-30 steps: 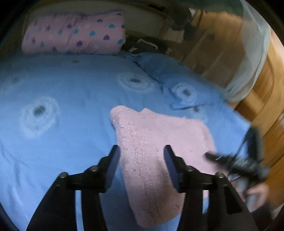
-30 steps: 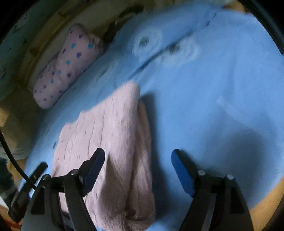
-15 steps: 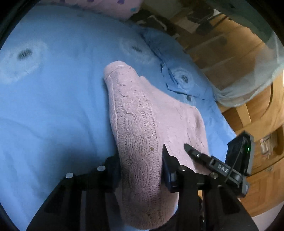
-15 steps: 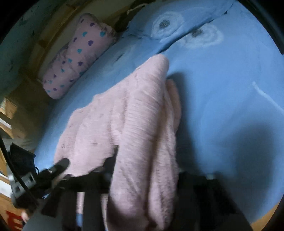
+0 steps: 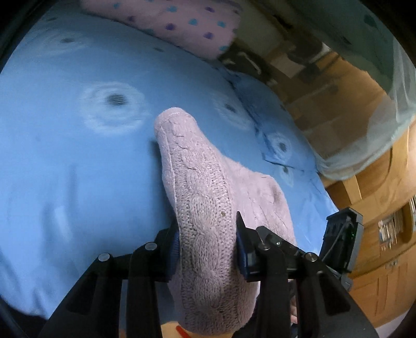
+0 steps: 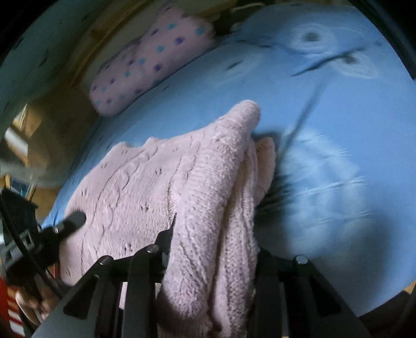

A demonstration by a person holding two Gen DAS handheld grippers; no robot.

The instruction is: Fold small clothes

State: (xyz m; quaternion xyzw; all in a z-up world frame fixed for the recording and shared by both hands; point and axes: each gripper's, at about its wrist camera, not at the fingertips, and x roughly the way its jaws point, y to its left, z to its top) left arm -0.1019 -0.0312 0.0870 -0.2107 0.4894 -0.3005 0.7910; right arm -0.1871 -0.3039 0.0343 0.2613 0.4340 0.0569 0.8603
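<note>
Blue bedsheet (image 5: 65, 169), printed with pale ringed dark spots: covers the bed and fills most of both wrist views; creased and blurred toward the right in the right wrist view.

Wooden furniture (image 5: 377, 280), orange-brown panels: stands beyond the bed's far edge in the left wrist view, with a pale translucent net curtain (image 5: 384, 109) hanging above it.

Pink pillow (image 5: 176, 23) with blue and purple heart-like dots: lies at the head of the bed, well apart from the garment; also seen upper left in the right wrist view (image 6: 148, 59).

Pink cable-knit sweater (image 5: 208, 208), small, soft wool-like yarn: folded into a thick bundle, its near end raised in the two grippers, its far end resting on the sheet. In the right wrist view (image 6: 161, 187) a broad flat panel spreads left and a doubled edge runs along the right.

Left gripper (image 5: 208, 249), black with blue pads: clenched on the sweater's near end, knit bulging between the two fingers.

Right gripper (image 6: 213, 249), black: clamped on the sweater's thick doubled edge, the fabric filling the gap between the fingers.
</note>
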